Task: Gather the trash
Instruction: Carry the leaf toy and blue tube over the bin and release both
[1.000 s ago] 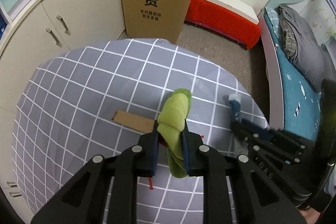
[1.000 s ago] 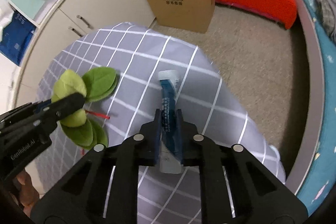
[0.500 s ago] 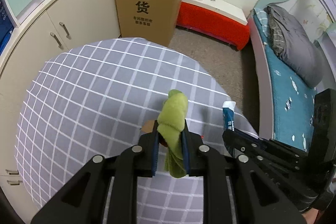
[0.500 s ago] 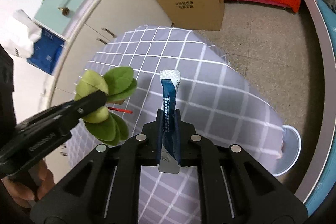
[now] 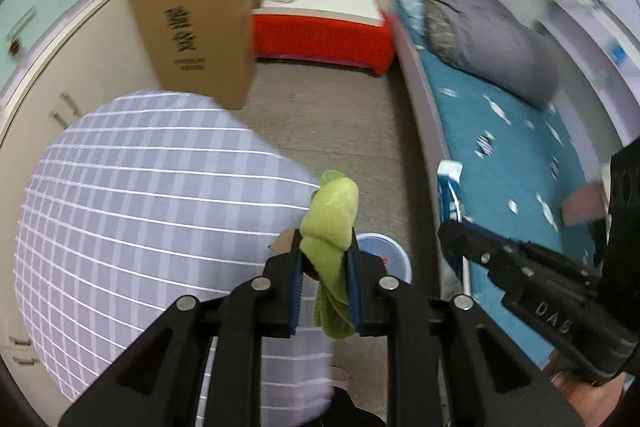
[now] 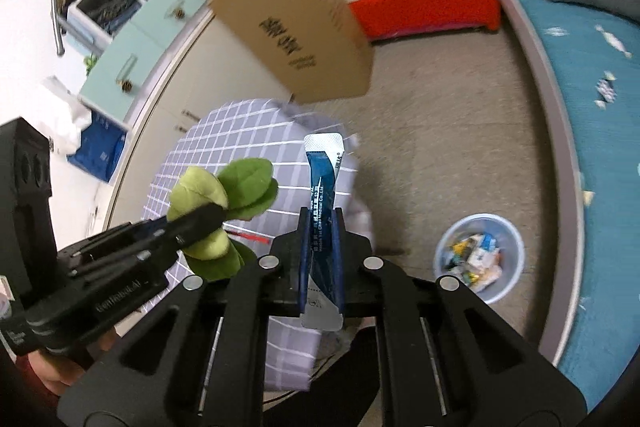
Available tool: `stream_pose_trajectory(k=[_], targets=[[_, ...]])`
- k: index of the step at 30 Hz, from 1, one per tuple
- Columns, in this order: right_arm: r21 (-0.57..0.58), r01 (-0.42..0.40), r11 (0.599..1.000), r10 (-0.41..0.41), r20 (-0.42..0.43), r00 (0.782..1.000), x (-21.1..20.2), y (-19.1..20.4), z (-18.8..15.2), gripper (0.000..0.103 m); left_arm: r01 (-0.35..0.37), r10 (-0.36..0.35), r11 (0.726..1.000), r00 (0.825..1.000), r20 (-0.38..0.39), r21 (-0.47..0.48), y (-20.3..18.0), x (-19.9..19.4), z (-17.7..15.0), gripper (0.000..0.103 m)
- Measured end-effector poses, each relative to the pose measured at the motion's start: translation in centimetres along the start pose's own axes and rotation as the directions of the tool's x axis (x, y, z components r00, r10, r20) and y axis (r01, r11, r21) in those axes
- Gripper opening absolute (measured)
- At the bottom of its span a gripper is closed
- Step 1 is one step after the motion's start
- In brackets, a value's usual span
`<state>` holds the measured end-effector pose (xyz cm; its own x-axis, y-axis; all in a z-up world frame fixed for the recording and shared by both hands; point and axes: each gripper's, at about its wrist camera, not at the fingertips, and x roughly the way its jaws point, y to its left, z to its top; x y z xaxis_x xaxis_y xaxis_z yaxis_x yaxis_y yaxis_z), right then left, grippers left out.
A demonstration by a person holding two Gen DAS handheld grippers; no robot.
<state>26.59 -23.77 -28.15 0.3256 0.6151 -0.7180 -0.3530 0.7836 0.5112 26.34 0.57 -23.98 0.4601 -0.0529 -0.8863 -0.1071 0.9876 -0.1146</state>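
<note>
Two hand-held grippers are shown, each closed on one piece of trash above the edge of a round table (image 5: 120,211) covered with a grey checked cloth. The left gripper (image 5: 325,267) is clamped on a bunch of green artificial leaves (image 5: 332,215), which is pinched between its blue-padded fingers (image 5: 295,279) and stands up beyond their tips; a thin red stem (image 6: 248,235) is seen beneath the leaves in the right wrist view. The right gripper (image 6: 321,259) is clamped narrowly on a blue and white sachet (image 6: 322,195), held upright with its white sealed end uppermost. In the left wrist view the sachet is seen to the right of the leaves, in front of a bed with a teal cover (image 5: 512,163). A pale blue waste bin (image 6: 480,259), already containing wrappers, stands on the floor between table and bed, to the right of the sachet. A large cardboard box (image 6: 296,23) stands beyond the table.
</note>
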Motion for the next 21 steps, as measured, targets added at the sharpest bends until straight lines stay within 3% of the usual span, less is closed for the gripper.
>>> stream_pose_trajectory(k=[7,16,19,21], targets=[[0.071,0.056,0.996,-0.064,0.106,0.992,-7.0,-4.8,-2.2,0.010,0.053,-0.055,0.987,0.998,0.012,0.149,-9.1,-1.1,-1.3,0.018],[0.150,0.105,0.983,-0.134,0.199,0.971,-12.2,-9.0,-3.5,0.010,0.086,-0.098,0.963,0.995,0.033,0.255,-15.0,-1.5,-0.9,0.019],[0.168,0.118,0.979,-0.154,0.218,0.964,-12.9,-9.6,-3.5,0.010,0.109,-0.124,0.955,0.991,0.039,0.278,-16.4,-1.3,0.1,0.025],[0.179,0.123,0.976,-0.162,0.227,0.960,-13.4,-10.1,-3.6,0.010,0.111,-0.131,0.952,0.990,0.053,0.286,-17.1,-1.4,0.4,0.041]])
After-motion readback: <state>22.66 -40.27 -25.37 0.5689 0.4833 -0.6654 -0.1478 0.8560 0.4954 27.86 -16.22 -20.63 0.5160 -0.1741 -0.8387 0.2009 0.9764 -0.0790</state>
